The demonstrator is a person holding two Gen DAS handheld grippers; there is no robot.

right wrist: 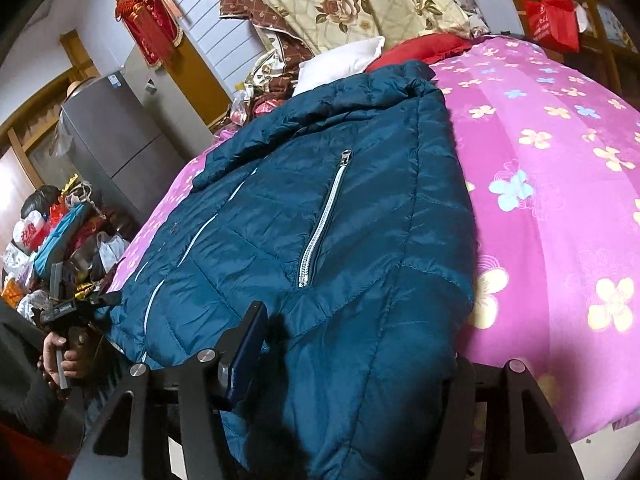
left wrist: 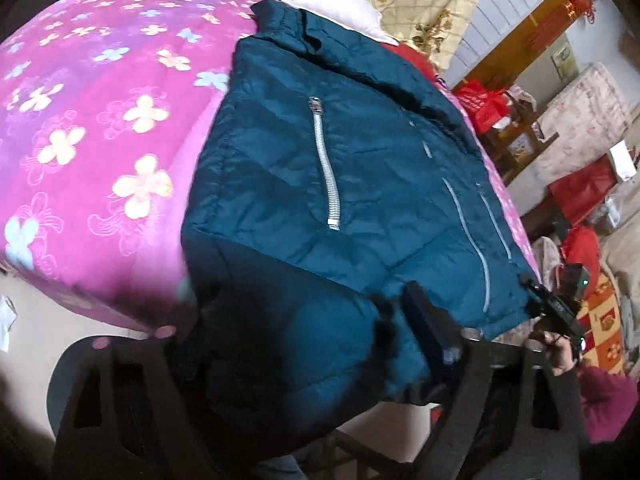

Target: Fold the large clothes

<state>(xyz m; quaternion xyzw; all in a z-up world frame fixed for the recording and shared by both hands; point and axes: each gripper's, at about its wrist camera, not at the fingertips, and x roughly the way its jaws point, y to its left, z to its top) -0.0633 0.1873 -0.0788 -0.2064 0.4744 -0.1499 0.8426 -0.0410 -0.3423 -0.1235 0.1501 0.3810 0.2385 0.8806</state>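
A teal padded jacket [left wrist: 320, 168] lies front-up on a pink flowered quilt [left wrist: 100, 120], collar toward the headboard, hem hanging over the near bed edge. It also shows in the right wrist view [right wrist: 320, 220] with its silver pocket zip [right wrist: 324, 216]. My left gripper [left wrist: 320, 360] is shut on the jacket's hem; one finger [left wrist: 428, 320] shows, the other is buried in fabric. My right gripper [right wrist: 352, 360] is shut on the hem at the other side; one finger [right wrist: 248, 344] shows. Each gripper appears in the other's view, the right one [left wrist: 548, 304] and the left one [right wrist: 80, 304], at the hem corners.
The quilt [right wrist: 552, 184] covers the bed. A white pillow [right wrist: 340, 60], a red pillow [right wrist: 420, 46] and floral bedding [right wrist: 340, 4] pile at the head. A grey fridge [right wrist: 116, 148] and bags [right wrist: 60, 236] stand on one side, red bags [left wrist: 484, 108] and furniture on the other.
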